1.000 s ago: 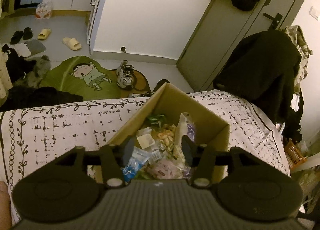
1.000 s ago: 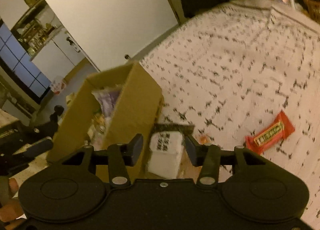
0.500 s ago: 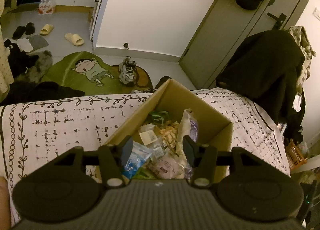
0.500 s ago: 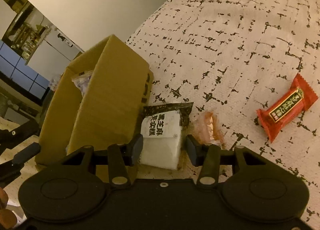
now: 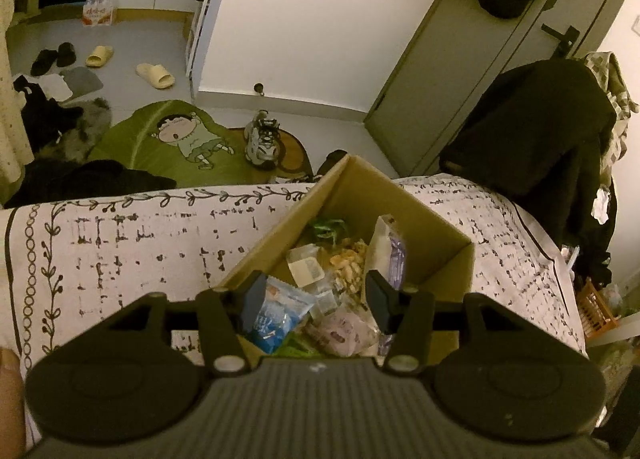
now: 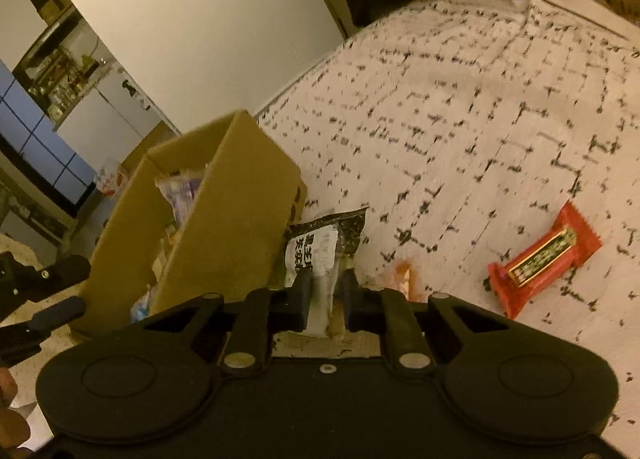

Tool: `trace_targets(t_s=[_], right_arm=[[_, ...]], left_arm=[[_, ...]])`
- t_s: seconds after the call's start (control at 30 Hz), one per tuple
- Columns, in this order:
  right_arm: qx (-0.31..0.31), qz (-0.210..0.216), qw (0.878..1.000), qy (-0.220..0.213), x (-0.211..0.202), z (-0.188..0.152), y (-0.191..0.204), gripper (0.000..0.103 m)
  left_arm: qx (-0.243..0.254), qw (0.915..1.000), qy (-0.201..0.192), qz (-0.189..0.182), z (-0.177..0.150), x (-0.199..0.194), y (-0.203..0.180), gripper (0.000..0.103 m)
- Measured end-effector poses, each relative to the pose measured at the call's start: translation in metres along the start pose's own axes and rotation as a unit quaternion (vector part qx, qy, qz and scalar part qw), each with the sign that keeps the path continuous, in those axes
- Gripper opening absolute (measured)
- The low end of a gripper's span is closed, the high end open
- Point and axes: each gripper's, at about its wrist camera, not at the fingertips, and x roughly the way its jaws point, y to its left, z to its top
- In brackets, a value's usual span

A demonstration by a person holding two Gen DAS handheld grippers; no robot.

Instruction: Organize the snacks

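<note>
Left wrist view: the left tool [image 5: 316,295] hangs over the open box [image 5: 436,227] on the bed [image 5: 120,243], its jaws apart and nothing between them. Below it the box holds a heap of snacks, among them a blue packet [image 5: 276,315], a pink packet [image 5: 340,333] and a tall clear bag [image 5: 386,247] leaning on the right wall. Against the frame a second ago, the view is almost the same; tool and box sit as they did. On the floor beyond are a green rug [image 5: 176,147] and a sneaker [image 5: 262,139].

Right wrist view: the right tool [image 6: 324,295] has drawn in from a wide gap, and its jaws are closing on the white packet [image 6: 316,259], which lies just beside the box's [image 6: 224,211] outer wall; the pads now press its sides. Half a second ago the packet lay flat between the open jaws; now it is pinched narrow and stands more on edge. An orange wrapper [image 6: 404,277] lies just right of the tool, and a red bar [image 6: 544,255] lies well apart on the bed [image 6: 460,119]. The left tool [image 6: 48,291] shows at the left edge.
</note>
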Motion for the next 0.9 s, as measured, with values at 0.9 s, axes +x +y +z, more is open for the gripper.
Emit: trace_targets(t_s=[0.9], right_arm=[[0.017, 0.064, 0.989, -0.132, -0.053, 0.038, 0.025, 0.015]], left_arm=[[0.019, 0.9998, -0.005, 0.009, 0.0, -0.004, -0.006, 0.064]])
